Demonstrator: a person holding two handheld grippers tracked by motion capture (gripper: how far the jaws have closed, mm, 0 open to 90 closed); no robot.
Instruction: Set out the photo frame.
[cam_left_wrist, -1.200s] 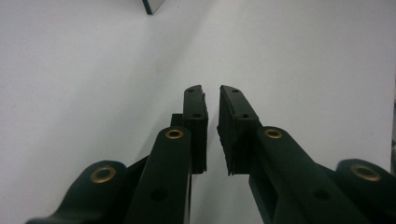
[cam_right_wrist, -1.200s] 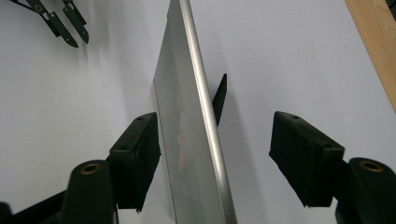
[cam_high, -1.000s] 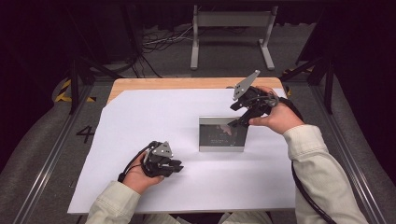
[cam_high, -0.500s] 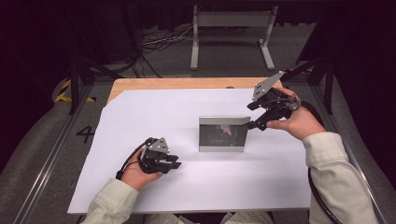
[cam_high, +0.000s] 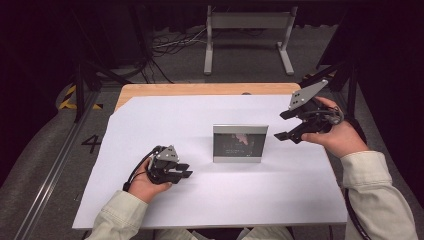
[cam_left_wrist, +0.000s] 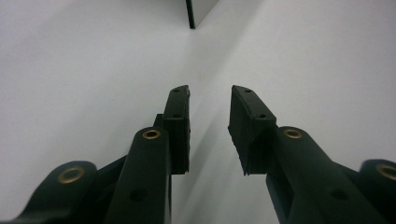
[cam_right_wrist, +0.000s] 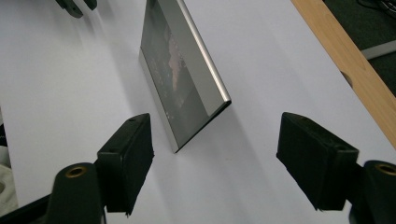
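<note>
One photo frame stands mid-table, upright. It's prob light, stiff, w/ slick, breakable glass, so pinch its metal side edge. Your right gripper is wide open & empty; left gripper is part-open, empty.

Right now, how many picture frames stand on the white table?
1. The picture frame stands upright near the middle of the white table, apart from both hand-held grippers. Nothing seems hidden.

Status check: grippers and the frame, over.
Right gripper open, off the frame. Left gripper slightly open, empty, on the sheet. Silver picture frame standing upright, untouched. Nothing in the way.
</note>
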